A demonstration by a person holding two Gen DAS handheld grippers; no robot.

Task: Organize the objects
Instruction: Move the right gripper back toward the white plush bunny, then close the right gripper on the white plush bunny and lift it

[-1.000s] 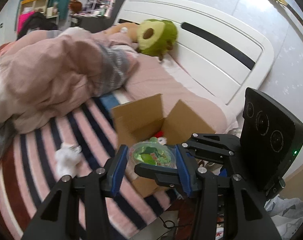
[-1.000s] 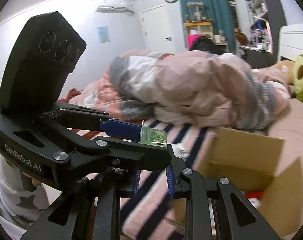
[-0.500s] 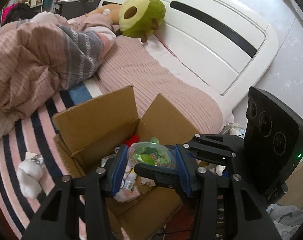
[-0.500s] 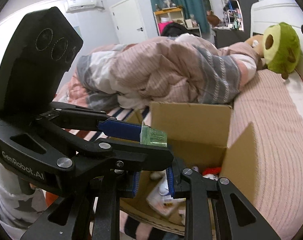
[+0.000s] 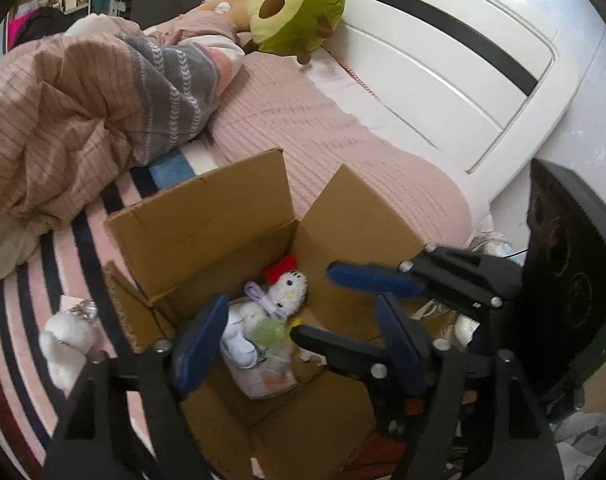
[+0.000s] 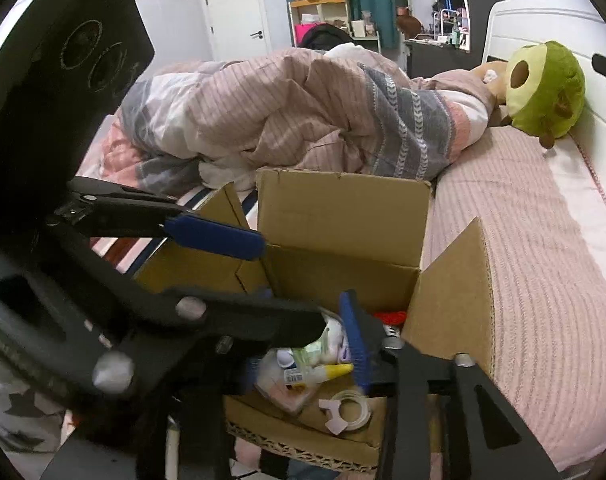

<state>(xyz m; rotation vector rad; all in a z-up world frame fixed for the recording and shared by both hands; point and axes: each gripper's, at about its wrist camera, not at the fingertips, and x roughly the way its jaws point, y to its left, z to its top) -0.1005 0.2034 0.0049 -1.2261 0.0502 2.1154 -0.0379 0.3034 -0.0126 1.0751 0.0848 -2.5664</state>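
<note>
An open cardboard box (image 5: 207,220) (image 6: 343,208) stands on the striped bedspread and holds small items. My left gripper (image 5: 301,312) hangs over the box with its jaws opening and nothing between the pads. Just below it in the box, a green jelly cup (image 5: 271,330) shows as a blur beside a white cat plush (image 5: 289,292) with a red bow. My right gripper (image 6: 299,340) is beside the left one over the box, jaws opening, with nothing seen pressed between its pads. Its left finger is hidden behind the left gripper. A tape roll (image 6: 351,408) and a yellow-tipped bottle (image 6: 327,370) lie in the box.
A white fluffy keychain (image 5: 67,340) lies on the bedspread left of the box. A crumpled pink and grey quilt (image 5: 83,120) fills the bed behind it. An avocado plush (image 5: 295,16) leans on the white headboard (image 5: 443,60). The bed edge runs along the box's near side.
Both grippers came forward and down over the box, then opened. The green cup has left the left gripper's pads and now lies in the box.
</note>
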